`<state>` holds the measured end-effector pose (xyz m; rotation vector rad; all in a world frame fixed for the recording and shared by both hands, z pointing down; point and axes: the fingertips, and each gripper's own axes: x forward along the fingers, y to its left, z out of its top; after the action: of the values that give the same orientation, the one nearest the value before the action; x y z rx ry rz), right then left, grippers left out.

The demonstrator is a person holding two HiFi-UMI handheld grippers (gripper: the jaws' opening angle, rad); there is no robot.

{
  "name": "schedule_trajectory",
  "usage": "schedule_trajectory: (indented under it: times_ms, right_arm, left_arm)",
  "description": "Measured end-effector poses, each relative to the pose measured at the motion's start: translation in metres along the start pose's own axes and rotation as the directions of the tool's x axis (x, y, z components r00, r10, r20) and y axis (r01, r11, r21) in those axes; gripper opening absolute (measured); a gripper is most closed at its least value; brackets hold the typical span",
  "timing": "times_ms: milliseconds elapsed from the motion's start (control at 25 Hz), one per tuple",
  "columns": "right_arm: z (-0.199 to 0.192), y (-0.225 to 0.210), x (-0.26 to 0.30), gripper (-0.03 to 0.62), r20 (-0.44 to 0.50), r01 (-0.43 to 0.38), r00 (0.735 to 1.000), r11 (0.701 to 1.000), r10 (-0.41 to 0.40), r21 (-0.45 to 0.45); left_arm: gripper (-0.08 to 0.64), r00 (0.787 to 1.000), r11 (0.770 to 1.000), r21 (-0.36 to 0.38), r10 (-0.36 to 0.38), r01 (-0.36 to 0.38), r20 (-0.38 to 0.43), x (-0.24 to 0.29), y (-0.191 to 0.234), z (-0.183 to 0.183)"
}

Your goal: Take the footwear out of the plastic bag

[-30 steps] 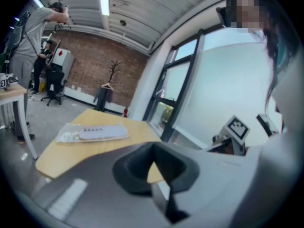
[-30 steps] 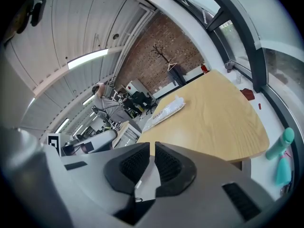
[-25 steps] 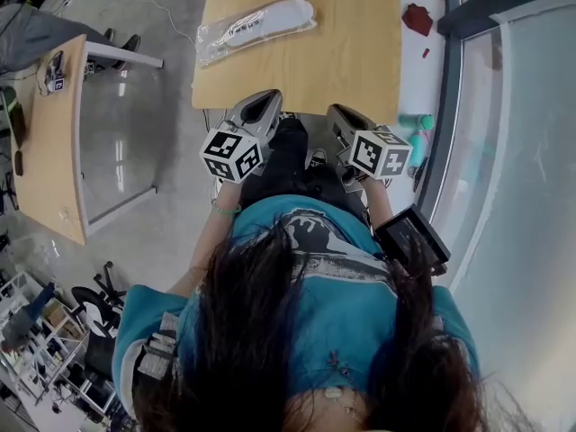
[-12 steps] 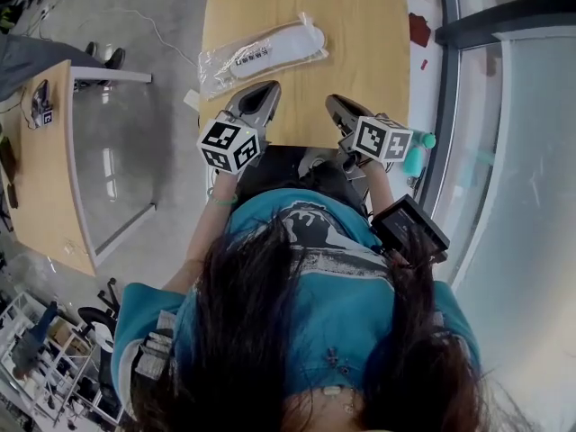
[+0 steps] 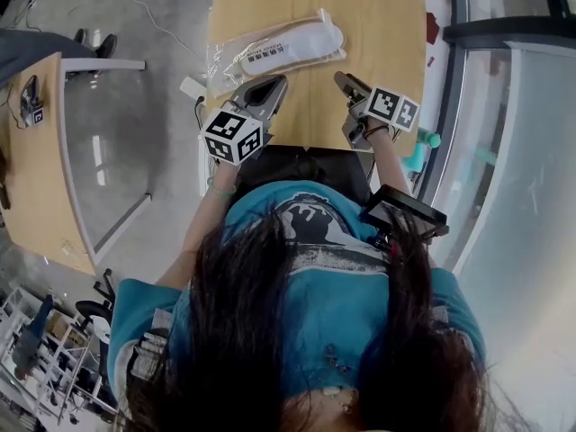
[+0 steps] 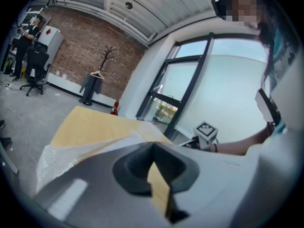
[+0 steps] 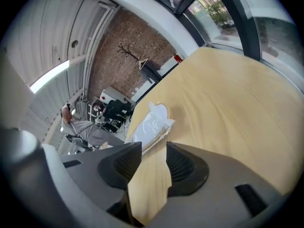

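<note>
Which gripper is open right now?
The right gripper: its jaws stand apart, having just been opening, with only bare table showing between them. The left gripper has its jaws closed together, holding nothing.

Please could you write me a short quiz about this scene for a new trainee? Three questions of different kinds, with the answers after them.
1. True or false: the clear plastic bag with the white flat footwear lies on the grey floor.
2. Which gripper has its jaws apart? A. left gripper B. right gripper C. both
3. Fill in: the footwear is ___ the bag on the light wooden table.
Key: 1 false, it lies on the table. 2 B: its jaws have just been opening, with nothing between them; the left gripper is shut. 3 inside.
</note>
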<state>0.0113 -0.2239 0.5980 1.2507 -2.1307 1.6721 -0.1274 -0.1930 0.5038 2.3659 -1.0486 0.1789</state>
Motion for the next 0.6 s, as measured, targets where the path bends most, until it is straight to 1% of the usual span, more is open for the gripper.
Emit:
schedule_trajectory:
  times_ms: [80, 120, 240, 400, 480, 560, 600]
  right_arm:
    - [0.005, -0.006, 0.012, 0.147, 0.005, -0.035, 0.999, 0.995, 0.034, 0.089]
    - [0.007, -0.009, 0.018, 0.153, 0.007, -0.042, 0.999, 0.992, 0.041, 0.118]
    - [0.015, -0.019, 0.032, 0.156, 0.014, -0.047, 0.999, 0.985, 0.045, 0.167]
    - [0.023, -0.032, 0.05, 0.158, 0.022, -0.047, 0.999, 0.968, 0.043, 0.245]
    - [0.024, -0.037, 0.058, 0.156, 0.017, -0.037, 0.999, 0.965, 0.034, 0.26]
    - [0.026, -0.037, 0.065, 0.152, 0.027, -0.052, 0.999, 0.957, 0.046, 0.284]
    - [0.028, -0.036, 0.068, 0.152, 0.036, -0.068, 0.998, 0.948, 0.06, 0.311]
  left_arm:
    - [0.003, 1.0, 1.0, -0.005, 0.001, -0.001, -0.008, -0.001, 0.003, -0.003]
    - [0.003, 1.0, 1.0, -0.004, 0.002, -0.002, -0.01, -0.002, 0.004, -0.004]
    - [0.003, 1.0, 1.0, -0.008, 0.016, -0.016, -0.003, -0.005, 0.007, -0.004]
    - [0.003, 0.998, 0.998, -0.029, 0.061, -0.061, 0.017, -0.011, 0.014, -0.004]
    - [0.003, 0.996, 0.996, -0.045, 0.082, -0.081, 0.022, -0.015, 0.018, -0.004]
    - [0.003, 0.995, 0.993, -0.064, 0.098, -0.096, 0.025, -0.02, 0.02, -0.006]
    - [0.003, 0.994, 0.992, -0.073, 0.105, -0.103, 0.026, -0.022, 0.022, -0.007]
